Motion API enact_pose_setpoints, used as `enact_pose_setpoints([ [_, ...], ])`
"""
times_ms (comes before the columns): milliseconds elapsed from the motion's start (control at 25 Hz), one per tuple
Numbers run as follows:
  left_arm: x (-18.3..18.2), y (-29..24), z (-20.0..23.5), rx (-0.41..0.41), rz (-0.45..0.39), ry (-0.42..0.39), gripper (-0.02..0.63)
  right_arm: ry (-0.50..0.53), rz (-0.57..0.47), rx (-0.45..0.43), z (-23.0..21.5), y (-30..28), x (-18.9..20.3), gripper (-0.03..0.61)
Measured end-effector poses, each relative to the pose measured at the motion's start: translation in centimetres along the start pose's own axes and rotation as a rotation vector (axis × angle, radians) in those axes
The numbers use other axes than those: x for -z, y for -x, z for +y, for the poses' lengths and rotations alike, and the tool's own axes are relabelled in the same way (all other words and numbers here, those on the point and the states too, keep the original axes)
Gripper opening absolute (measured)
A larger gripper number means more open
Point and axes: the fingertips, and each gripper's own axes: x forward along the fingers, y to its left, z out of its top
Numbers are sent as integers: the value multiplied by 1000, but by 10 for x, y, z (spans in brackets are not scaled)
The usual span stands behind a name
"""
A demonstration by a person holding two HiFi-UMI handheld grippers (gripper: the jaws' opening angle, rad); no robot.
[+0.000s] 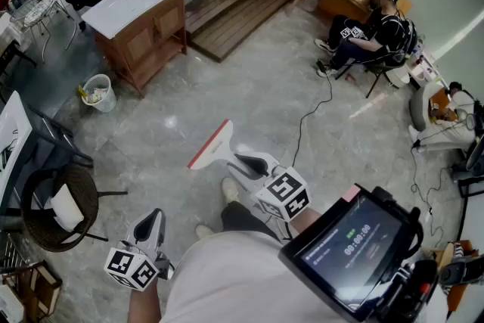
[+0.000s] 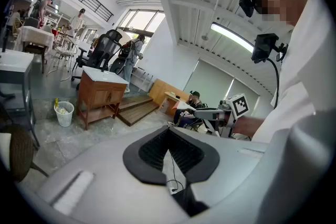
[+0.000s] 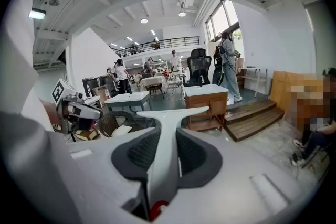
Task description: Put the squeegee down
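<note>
In the head view the white squeegee [image 1: 214,145], with a red strip along its blade, hangs above the grey stone floor [image 1: 249,87], blade pointing away from me. My right gripper [image 1: 243,161] is shut on its handle. In the right gripper view the handle [image 3: 167,134] runs up between the black pads to the wide blade [image 3: 173,114]. My left gripper [image 1: 151,222] is lower and to the left, near my body. Its pads [image 2: 152,149] meet at the tips and nothing lies between them.
A wooden cabinet with a white top [image 1: 140,19] stands at the far left, a white bin [image 1: 98,92] beside it. A wicker chair [image 1: 57,208] is at the left, wooden steps [image 1: 234,7] are ahead. A person sits at the far right [image 1: 370,34]. A cable [image 1: 306,121] crosses the floor.
</note>
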Motion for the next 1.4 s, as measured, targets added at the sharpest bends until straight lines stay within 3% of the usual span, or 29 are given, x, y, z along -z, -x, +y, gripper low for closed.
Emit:
enact_pose_setpoints([
  [160,-7,-23,-2,-1,8,-9,3,7,-1,-21,-20,-9,-6,101],
  [720,-85,-242,-18,20,41,-73,3,9,-12,-69,-220,-53,-35,101],
  [1040,-130,-323,-13,62,24,-123,3,-37,-11,-48,-295,-91,-50,101],
  [1160,-140,-339,6,60,38,-119,3,-60,-9,-45,-313,-112,-55,101],
  [1400,-174,-374,88,2,13,-80,3,-68,20,-22,-346,-174,-79,101],
])
